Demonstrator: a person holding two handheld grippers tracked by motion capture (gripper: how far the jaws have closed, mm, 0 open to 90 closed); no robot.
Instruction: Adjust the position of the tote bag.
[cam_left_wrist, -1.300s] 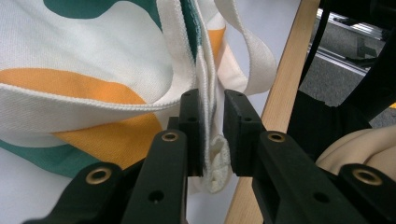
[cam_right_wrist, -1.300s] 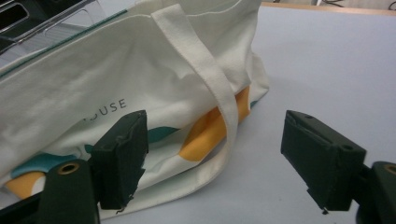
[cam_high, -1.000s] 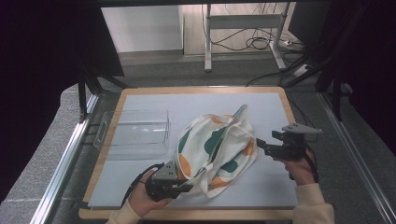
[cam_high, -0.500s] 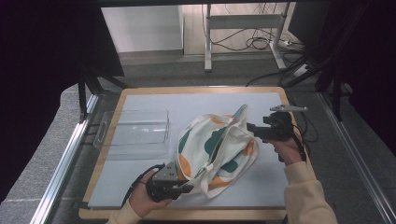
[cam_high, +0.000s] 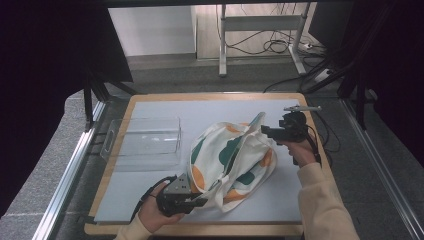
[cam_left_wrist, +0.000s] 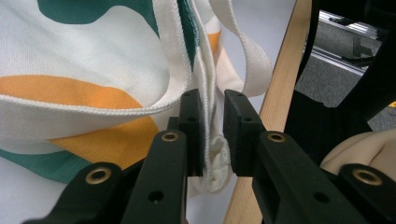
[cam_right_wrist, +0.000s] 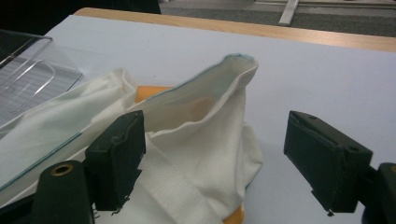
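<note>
The cream cloth tote bag with green and orange blotches (cam_high: 231, 160) lies on the pale blue counter (cam_high: 150, 185), right of a clear plastic tray (cam_high: 145, 142). The left claw (cam_high: 197, 200) clamps the bag's near hem. The right claw (cam_right_wrist: 212, 156), its jaws just opened wide and gripping nothing, faces the raised mouth edge. It should take one fabric layer only and close fully before pulling, so the bag opens cleanly.
</note>
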